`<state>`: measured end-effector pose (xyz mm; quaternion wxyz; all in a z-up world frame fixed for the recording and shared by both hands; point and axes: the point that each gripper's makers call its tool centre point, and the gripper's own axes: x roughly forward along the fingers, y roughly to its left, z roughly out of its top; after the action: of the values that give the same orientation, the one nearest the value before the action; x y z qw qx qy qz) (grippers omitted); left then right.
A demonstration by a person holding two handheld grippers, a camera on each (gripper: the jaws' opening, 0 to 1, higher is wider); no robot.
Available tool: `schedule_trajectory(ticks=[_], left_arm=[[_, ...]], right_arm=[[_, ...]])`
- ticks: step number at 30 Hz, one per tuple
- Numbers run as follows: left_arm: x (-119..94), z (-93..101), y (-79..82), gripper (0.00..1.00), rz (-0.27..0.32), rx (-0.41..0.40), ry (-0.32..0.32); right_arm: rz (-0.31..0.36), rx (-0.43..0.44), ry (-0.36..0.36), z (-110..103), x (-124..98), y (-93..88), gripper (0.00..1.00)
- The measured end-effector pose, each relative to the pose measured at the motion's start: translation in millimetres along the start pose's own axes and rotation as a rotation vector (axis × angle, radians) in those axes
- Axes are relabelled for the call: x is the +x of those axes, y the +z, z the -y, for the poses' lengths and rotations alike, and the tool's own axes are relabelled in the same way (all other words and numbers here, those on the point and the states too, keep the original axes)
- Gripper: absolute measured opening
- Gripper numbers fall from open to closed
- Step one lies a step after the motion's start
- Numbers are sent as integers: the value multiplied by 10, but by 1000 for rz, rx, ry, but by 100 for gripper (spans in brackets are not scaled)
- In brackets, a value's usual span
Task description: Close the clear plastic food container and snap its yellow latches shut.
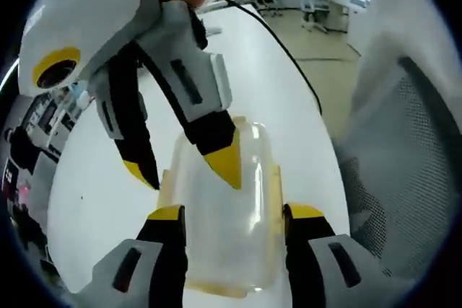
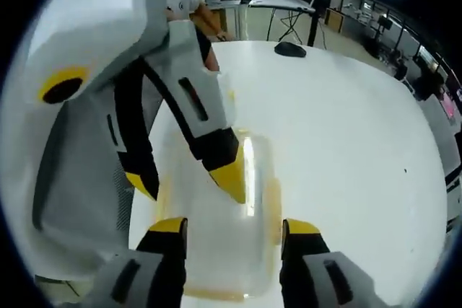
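In the left gripper view, our left gripper [image 1: 232,214], jaws spread, straddles the clear container [image 1: 224,207] on the white table [image 1: 289,99], low centre; the right gripper [image 1: 191,167] reaches in from upper left, spread, one tip on the lid.

In the right gripper view, that same container [image 2: 227,214] lies between spread jaws, low centre.

a white table [image 2: 346,128] carries the clear container [image 1: 227,214] and a dark mouse [image 2: 290,49].

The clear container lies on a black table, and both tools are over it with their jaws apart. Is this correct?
Not entirely: the table is white, not black, as the right gripper view shows. The rest holds: the clear container lies on it, with the left tool and right tool over it, jaws apart.
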<state>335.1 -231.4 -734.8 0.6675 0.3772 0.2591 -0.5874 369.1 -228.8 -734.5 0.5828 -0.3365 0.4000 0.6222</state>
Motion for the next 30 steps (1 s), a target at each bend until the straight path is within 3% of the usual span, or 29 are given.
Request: schedule_trajectory(ticks=[5,10,12,13,18,22,30], left_arm=[[38,8,-20,54,-33,84,18],[48,-15,7,53,-46,47,26],[49,-26,42,53,-25,-38,34],[48,-34,47,53,-24,-42,32],[72,-26,51,53,-47,-29,45],[88,-20,28,53,-81,34,61],[111,-13,24,51,-111,54,92]], right_arm=[[-24,18,25,13,16,-12,51],[-79,8,56,14,43,-15,50],[-95,-5,65,9,47,-12,50],[-99,-7,68,10,47,-16,50],[-99,-10,81,6,46,-24,50],[-108,-11,86,4,51,-23,49],[-115,-6,119,11,68,-30,49]])
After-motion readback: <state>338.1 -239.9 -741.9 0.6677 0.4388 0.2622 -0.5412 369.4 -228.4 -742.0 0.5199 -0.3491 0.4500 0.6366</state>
